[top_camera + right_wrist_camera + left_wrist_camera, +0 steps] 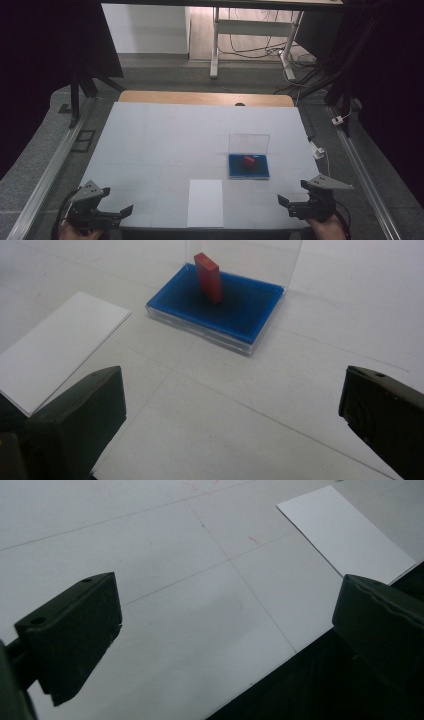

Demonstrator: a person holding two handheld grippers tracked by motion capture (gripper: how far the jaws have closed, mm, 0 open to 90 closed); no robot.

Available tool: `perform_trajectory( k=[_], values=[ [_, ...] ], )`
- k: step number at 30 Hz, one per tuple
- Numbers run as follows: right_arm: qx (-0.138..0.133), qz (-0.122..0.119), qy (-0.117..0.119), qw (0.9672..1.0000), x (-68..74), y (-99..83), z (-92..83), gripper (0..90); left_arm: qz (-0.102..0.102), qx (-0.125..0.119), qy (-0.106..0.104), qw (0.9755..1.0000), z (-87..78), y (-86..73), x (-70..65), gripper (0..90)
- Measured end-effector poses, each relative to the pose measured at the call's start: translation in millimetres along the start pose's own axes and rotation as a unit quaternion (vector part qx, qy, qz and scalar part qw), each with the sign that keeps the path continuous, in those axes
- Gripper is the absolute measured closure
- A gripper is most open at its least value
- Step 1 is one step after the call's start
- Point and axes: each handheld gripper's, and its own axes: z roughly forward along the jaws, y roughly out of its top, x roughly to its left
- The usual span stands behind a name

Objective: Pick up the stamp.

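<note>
Table (165,140): grey top, centre of the high view.
Paper (205,202): flat, lower centre, near front edge.
Box (248,166): blue tray, clear lid raised, right of centre.
Block (248,161): red, inside box.
Left gripper (127,210): lower left, jaws apart, empty.
Right gripper (283,201): lower right, jaws apart, empty.

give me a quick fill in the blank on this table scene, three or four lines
1. The red block stands in a clear case with a ____ lining.
2. The case's clear lid stands ____.
3. A white sheet of ____ lies at the near edge of the table.
4. The jaws of the left gripper and the right gripper are both ____, with nothing between them.

Missing words: blue; open; paper; open
</note>
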Motion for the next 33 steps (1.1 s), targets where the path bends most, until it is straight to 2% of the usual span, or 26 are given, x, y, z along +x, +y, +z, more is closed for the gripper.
perform_trajectory(
  k=[3,11,15,19,25,28,31,33],
  values=[
    [0.014,-0.006,0.009,0.9998,0.9,1.2,3.0,0.0,-0.002,0.000,-0.002,1.0000,-0.1,-0.3,0.7,0.0],
    [0.024,-0.001,0.024,0.9994,0.8,0.4,2.4,0.8,-0.002,0.004,-0.006,1.0000,1.5,1.4,1.6,0.0],
    [0.023,-0.006,0.018,0.9996,2.5,-0.1,1.9,0.8,-0.004,0.003,-0.002,1.0000,0.8,1.6,1.5,0.0],
    [0.027,-0.014,0.018,0.9994,3.5,0.1,2.7,0.8,-0.003,0.008,0.012,0.9999,-1.1,0.3,2.8,0.0],
    [0.028,-0.001,0.021,0.9994,1.7,0.1,2.3,0.8,0.001,0.009,0.012,0.9999,-0.1,0.6,2.6,0.0],
    [0.037,0.005,0.022,0.9991,1.3,-0.2,1.6,0.8,0.000,0.013,0.007,0.9999,0.4,0.7,3.5,0.0],
    [0.036,0.003,0.020,0.9991,2.5,0.0,1.4,0.8,-0.001,0.014,0.003,0.9999,0.7,0.7,4.0,0.0],
    [0.037,-0.011,0.012,0.9992,4.6,0.3,1.3,0.8,-0.002,0.014,0.002,0.9999,0.9,0.6,4.0,0.0]
  ],
)
